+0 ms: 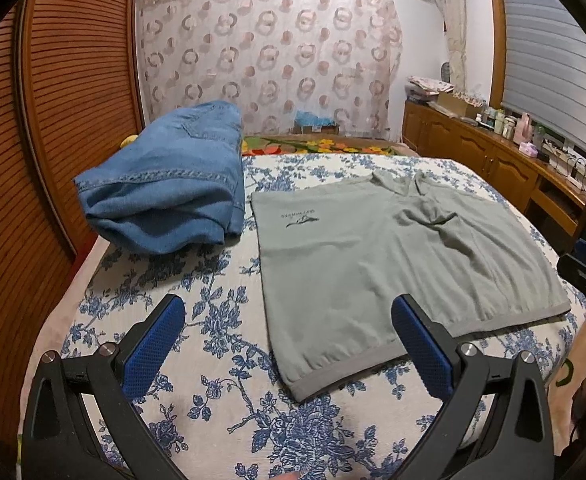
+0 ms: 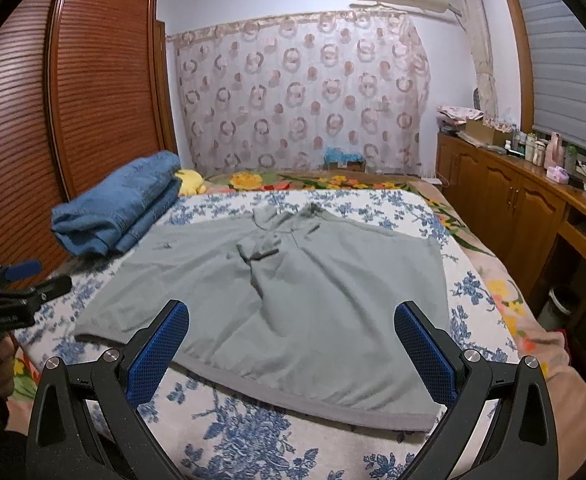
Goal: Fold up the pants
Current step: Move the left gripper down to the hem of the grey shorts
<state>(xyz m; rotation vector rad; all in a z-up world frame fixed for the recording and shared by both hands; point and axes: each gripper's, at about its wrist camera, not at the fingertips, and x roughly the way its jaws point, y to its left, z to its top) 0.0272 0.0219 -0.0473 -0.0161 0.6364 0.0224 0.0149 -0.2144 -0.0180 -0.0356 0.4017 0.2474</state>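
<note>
Both grippers hover above the near edge of the bed (image 1: 221,412), neither touching cloth. Left gripper (image 1: 289,344): fingers spread wide, nothing between the blue pads (image 1: 155,350); its right pad overlaps the near hem of the grey garment (image 1: 373,264) in view, contact cannot be confirmed. Right gripper (image 2: 291,350): fingers likewise spread wide and empty, poised over the garment's near hem. The grey garment lies spread flat on the bed's blue-flowered cover, a small dark logo (image 1: 299,218) near its far left corner, a collar-like fold at its far edge and creases at the centre; whether it is pants cannot be told from the frames. Jeans (image 1: 165,196), folded into a thick blue bundle, sit just left of the grey garment at the bed's left edge, beside the slatted wooden wardrobe (image 1: 53,120). A yellow plush toy (image 2: 189,182) lies just behind the jeans. Beyond the bed hangs a curtain (image 1: 269,64) with ring pattern; to the bed's right runs a wooden cabinet (image 2: 505,196) with bottles on top
</note>
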